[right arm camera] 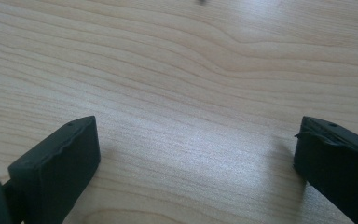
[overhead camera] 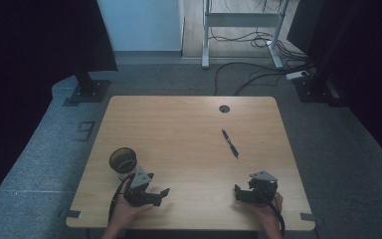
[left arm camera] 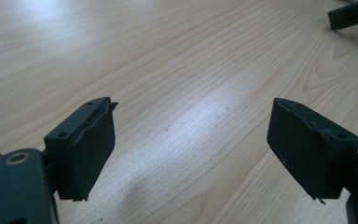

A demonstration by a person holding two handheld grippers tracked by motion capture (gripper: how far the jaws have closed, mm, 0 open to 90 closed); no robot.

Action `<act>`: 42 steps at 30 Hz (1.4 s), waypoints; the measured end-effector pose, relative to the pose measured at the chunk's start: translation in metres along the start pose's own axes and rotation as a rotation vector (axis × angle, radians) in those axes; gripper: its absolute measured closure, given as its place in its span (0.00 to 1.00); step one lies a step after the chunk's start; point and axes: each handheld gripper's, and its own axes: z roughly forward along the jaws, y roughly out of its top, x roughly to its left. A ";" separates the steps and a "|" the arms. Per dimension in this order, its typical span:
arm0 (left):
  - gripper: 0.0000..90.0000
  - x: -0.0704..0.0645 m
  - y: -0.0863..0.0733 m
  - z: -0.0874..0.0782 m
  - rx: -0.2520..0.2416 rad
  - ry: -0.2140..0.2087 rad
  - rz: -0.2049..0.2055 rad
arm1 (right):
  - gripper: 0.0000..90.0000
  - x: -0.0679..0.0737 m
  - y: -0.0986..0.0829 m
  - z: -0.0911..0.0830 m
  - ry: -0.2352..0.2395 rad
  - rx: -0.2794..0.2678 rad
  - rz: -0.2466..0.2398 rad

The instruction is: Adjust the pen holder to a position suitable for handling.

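A blue pen [overhead camera: 230, 143] lies on the wooden table [overhead camera: 179, 129], right of centre, pointing away and slightly left. A dark mesh cup [overhead camera: 123, 161] stands upright near the front left. My left gripper [overhead camera: 158, 184] rests just in front of and to the right of the cup, held by a hand, open with nothing between its jaws [left arm camera: 191, 121]. My right gripper [overhead camera: 239, 191] sits at the front right, in front of the pen, also open over bare wood [right arm camera: 196, 140]. In the left gripper view a jaw of the right gripper [left arm camera: 352, 14] shows at the top right.
A round cable hole [overhead camera: 224, 108] sits near the table's far edge. Beyond the table are a metal frame [overhead camera: 241, 30], floor cables [overhead camera: 258, 69] and dark stands [overhead camera: 87, 89] at both sides. Bare wood lies between the two grippers.
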 end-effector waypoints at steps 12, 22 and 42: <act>0.17 0.007 0.008 -0.028 -0.077 0.011 -0.024 | 0.00 0.000 0.000 0.000 0.000 -0.001 0.002; 0.17 0.016 0.012 -0.047 -0.107 0.043 -0.050 | 0.00 0.000 0.000 0.000 -0.002 -0.002 0.005; 0.15 0.045 0.008 -0.084 -0.154 0.154 -0.108 | 0.00 0.000 0.000 0.000 -0.007 -0.003 0.008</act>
